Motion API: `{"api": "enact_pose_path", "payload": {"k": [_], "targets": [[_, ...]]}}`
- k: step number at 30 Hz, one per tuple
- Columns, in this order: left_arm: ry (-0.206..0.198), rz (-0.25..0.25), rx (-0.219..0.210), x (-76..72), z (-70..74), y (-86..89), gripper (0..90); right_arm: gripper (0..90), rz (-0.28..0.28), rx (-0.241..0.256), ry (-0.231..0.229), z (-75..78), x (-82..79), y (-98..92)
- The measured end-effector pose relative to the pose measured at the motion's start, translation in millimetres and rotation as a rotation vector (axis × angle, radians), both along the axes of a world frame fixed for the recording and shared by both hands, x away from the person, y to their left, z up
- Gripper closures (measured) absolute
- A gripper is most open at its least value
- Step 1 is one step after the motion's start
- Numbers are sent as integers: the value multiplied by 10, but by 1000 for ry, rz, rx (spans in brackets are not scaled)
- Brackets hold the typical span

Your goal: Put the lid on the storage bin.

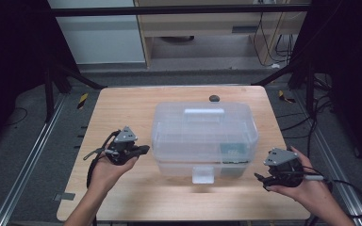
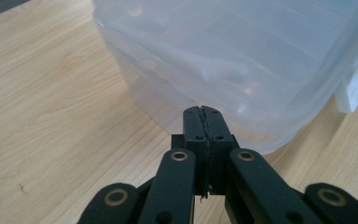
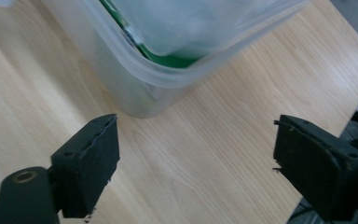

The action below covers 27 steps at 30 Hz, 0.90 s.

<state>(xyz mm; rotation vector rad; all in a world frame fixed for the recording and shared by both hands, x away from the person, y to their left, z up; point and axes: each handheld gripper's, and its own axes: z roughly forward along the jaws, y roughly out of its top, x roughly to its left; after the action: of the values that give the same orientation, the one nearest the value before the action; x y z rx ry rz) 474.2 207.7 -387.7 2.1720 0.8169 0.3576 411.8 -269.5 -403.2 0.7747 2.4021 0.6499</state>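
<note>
A clear plastic storage box (image 1: 202,136) with a lid, a top handle (image 1: 204,112) and a front latch (image 1: 202,175) stands mid-table. Something green lies inside at its right front corner (image 1: 232,151), also seen as a green patch (image 3: 168,59) in the right gripper view. My left gripper (image 1: 143,149) is held just left of the box, its jaws shut with nothing between them; the left gripper view has the tips (image 2: 203,122) close to the box wall (image 2: 242,79). My right gripper (image 1: 260,181) hovers off the box's right front corner (image 3: 140,93), jaws wide open and empty (image 3: 196,154).
The wooden table (image 1: 122,108) has bare room left, right and in front of the box. A small dark round object (image 1: 214,98) sits near the far edge behind the box. Metal frame rails and cables run beside the table.
</note>
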Motion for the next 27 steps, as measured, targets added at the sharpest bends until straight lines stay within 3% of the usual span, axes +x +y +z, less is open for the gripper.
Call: {"api": "enact_pose_path", "payload": {"k": [5, 12, 16, 19, 22, 23, 25, 26, 27], "targets": [[-16, 50, 44, 98, -21, 158, 897, 189, -59, -44, -6, -85, 115, -118], [-22, 132, 82, 326, -208, 319, 868, 201, -188, -29, -32, -209, 438, -351], [-49, 187, 118, 469, -338, 386, 813, 205, -266, 13, -37, -344, 611, -415], [-63, 240, 121, 585, -468, 441, 768, 201, -352, 77, -41, -530, 763, -459], [-71, 264, 138, 636, -539, 454, 708, 202, -378, 112, -56, -600, 823, -490], [-71, 275, 138, 658, -574, 462, 633, 188, -405, 149, -44, -658, 878, -516], [-63, 300, 130, 691, -639, 480, 597, 182, -407, 156, -43, -687, 905, -525], [-63, 318, 125, 703, -674, 492, 500, 175, -417, 183, -42, -739, 942, -545], [-59, 330, 136, 715, -710, 502, 500, 175, -417, 183, -42, -739, 942, -545]]}}
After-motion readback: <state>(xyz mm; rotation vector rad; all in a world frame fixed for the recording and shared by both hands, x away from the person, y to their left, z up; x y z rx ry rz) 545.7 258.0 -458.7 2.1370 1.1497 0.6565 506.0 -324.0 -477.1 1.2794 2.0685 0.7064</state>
